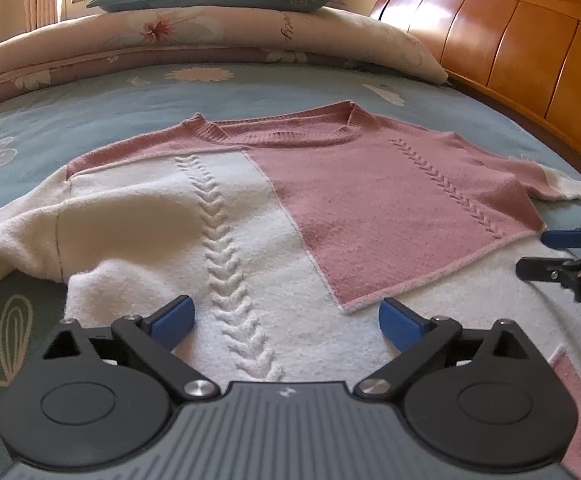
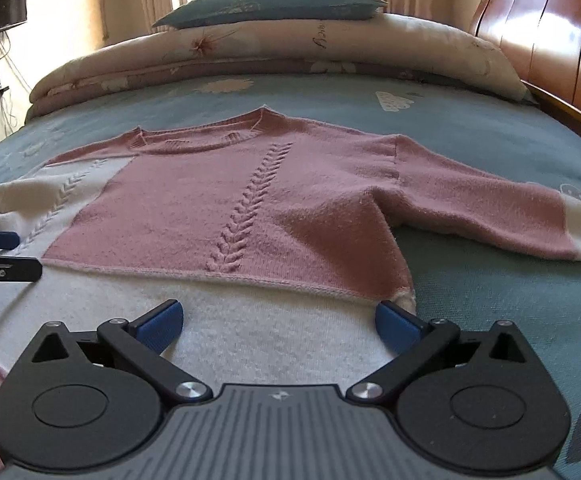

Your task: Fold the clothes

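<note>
The pink-and-white sweater (image 2: pixel 226 184) lies spread on the bed (image 2: pixel 490 128), hem toward the near edge. Left gripper (image 1: pixel 286 320) and right gripper (image 2: pixel 278 320) gape wide, holding nothing — a shallow pinch could snag one knit layer, skewing the fold.

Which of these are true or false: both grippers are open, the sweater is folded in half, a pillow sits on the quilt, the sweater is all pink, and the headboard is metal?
1. Both grippers are open. True: the left gripper and right gripper have their jaws wide apart, nothing pinched.
2. The sweater is folded in half. False: it lies spread out, sleeves out to the sides.
3. A pillow sits on the quilt. True.
4. The sweater is all pink. False: it is part pink, part white.
5. The headboard is metal. False: it is wood.
</note>
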A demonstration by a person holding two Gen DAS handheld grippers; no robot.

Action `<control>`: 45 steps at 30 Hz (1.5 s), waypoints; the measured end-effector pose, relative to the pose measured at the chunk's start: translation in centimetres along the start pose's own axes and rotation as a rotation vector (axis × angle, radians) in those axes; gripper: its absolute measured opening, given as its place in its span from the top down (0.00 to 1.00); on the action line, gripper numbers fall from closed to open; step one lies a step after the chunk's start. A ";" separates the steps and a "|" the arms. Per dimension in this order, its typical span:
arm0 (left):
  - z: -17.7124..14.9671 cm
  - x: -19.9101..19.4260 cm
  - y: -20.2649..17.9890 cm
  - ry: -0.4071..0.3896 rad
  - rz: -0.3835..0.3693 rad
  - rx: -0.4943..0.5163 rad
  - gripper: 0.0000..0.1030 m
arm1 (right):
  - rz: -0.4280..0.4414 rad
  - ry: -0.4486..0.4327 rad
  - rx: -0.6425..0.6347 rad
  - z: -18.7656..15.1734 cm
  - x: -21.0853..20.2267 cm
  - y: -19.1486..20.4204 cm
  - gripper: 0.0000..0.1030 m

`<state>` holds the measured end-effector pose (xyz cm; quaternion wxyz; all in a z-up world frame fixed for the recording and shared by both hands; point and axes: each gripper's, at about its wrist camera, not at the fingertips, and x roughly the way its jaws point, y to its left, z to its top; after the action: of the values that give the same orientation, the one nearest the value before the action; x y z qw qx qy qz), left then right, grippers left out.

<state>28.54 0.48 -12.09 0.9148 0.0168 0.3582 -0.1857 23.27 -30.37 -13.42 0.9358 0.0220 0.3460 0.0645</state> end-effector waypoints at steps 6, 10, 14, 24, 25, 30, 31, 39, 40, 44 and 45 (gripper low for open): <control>0.2 -0.1 0.8 0.002 -0.039 -0.053 0.02 | 0.099 -0.060 0.242 4.9 -1.8 -2.0 0.00; 0.3 0.0 0.9 0.002 -0.048 -0.061 0.01 | 0.217 -0.052 0.322 9.0 1.0 -2.2 0.00; 0.3 0.1 0.8 0.004 -0.043 -0.050 0.01 | 0.136 0.056 0.339 8.4 4.8 -2.7 0.01; 0.3 0.2 0.6 0.006 -0.035 -0.051 0.01 | 0.069 0.082 0.292 8.5 6.2 -3.8 0.08; 0.3 0.2 0.7 0.007 -0.035 -0.053 0.01 | 0.065 0.097 0.295 8.9 6.0 -3.8 0.08; 0.3 0.2 0.7 0.009 -0.038 -0.058 0.01 | 0.090 0.003 0.315 10.3 2.9 -4.0 0.00; 0.3 0.2 0.7 0.009 -0.038 -0.057 0.01 | 0.101 -0.001 0.324 10.6 3.0 -4.1 0.00; 0.3 0.3 0.9 0.002 -0.047 -0.051 0.01 | 0.065 0.055 0.342 10.6 10.3 -6.2 0.00; 0.3 0.3 0.9 0.001 -0.049 -0.051 0.01 | 0.072 0.047 0.361 10.9 10.7 -6.5 0.00; 0.2 0.3 1.0 -0.004 -0.054 -0.053 0.01 | 0.085 0.097 0.429 12.8 10.9 -7.3 0.00; 0.3 0.3 1.0 -0.004 -0.053 -0.053 0.01 | 0.092 0.104 0.435 13.2 10.5 -7.3 0.00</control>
<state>29.27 1.30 -12.19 0.9103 -0.0174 0.3617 -0.2004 40.55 -36.16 -10.81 0.8859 0.2357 0.3983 0.0318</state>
